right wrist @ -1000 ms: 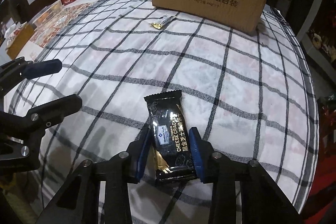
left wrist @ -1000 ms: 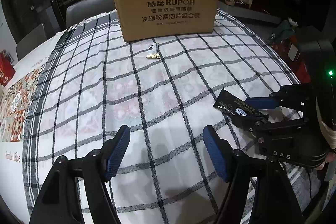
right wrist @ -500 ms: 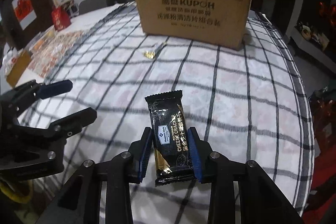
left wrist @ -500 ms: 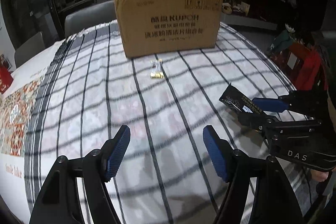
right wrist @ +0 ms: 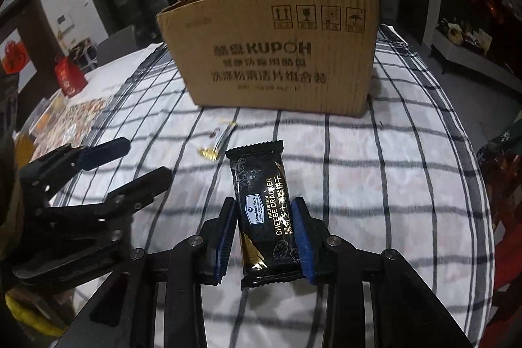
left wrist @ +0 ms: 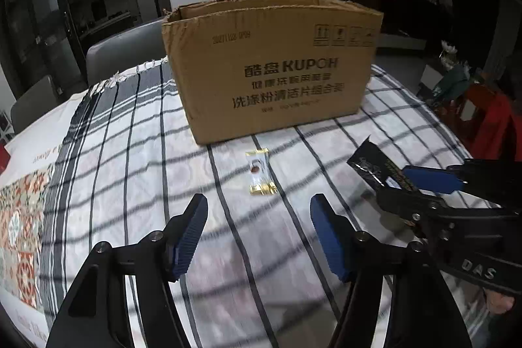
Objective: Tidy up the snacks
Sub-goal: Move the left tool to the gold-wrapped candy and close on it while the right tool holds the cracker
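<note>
A black cheese cracker packet [right wrist: 263,211] is clamped between the blue pads of my right gripper [right wrist: 264,217], held above the checked tablecloth [right wrist: 391,185]. In the left wrist view the same packet [left wrist: 375,167] sticks out of the right gripper [left wrist: 407,185] at the right. A small clear and gold candy wrapper [left wrist: 259,173] lies on the cloth just in front of the open cardboard box [left wrist: 274,70]. My left gripper [left wrist: 259,214] hovers short of that wrapper, its jaws closing with nothing between them. From the right wrist, the wrapper [right wrist: 217,142] and box [right wrist: 277,54] appear ahead.
Grey chairs [left wrist: 124,51] stand behind the table's far edge. A patterned mat [left wrist: 19,217] lies at the left of the cloth. A red gift bag [right wrist: 68,75] sits far left. Red items and a shelf [left wrist: 483,119] crowd the right side beyond the table.
Both grippers have advanced toward the box, which now looks larger. The right gripper rose a little with the packet. The left jaws have narrowed slightly and the candy wrapper is now close ahead of them.
</note>
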Available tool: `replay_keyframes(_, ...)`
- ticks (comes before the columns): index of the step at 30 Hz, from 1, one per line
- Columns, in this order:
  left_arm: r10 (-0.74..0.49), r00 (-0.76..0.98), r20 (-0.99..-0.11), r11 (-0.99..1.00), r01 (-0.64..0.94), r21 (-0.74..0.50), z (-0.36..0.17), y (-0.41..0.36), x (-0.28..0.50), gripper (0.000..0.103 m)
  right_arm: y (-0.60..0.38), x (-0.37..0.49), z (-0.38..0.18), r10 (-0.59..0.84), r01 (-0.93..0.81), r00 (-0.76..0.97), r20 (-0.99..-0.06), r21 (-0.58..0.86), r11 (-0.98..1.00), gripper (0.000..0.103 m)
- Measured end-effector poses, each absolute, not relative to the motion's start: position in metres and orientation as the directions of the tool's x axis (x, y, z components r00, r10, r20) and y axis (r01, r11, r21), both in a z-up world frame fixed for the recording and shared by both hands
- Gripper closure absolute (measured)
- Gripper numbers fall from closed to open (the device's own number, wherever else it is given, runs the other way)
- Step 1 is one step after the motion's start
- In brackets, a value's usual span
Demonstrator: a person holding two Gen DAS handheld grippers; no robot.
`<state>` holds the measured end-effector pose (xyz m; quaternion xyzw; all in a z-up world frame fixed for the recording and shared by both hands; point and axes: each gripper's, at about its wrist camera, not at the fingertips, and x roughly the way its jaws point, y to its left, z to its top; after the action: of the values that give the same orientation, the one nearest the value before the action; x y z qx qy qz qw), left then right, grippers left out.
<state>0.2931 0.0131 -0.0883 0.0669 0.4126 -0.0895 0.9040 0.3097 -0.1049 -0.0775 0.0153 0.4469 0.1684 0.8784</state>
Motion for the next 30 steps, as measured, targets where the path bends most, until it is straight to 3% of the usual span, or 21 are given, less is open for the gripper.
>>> replay_keyframes(23, -0.097, 0.604, -0.791, 0.979, 0.201, 0.033, -0.124, 0.015, 0.364, 0.047, -0.103, 0.361, -0.098, 0.285, -0.222, 0.543, -0.79, 0.192, 0.956, 0.068)
replay_keyframes(30, -0.101, 0.576, -0.812, 0.978, 0.207, 0.026, -0.14, 0.009, 0.371, 0.063, -0.103, 0.364, -0.105, 0.287, -0.211, 0.538, -0.793, 0.202, 0.956, 0.068)
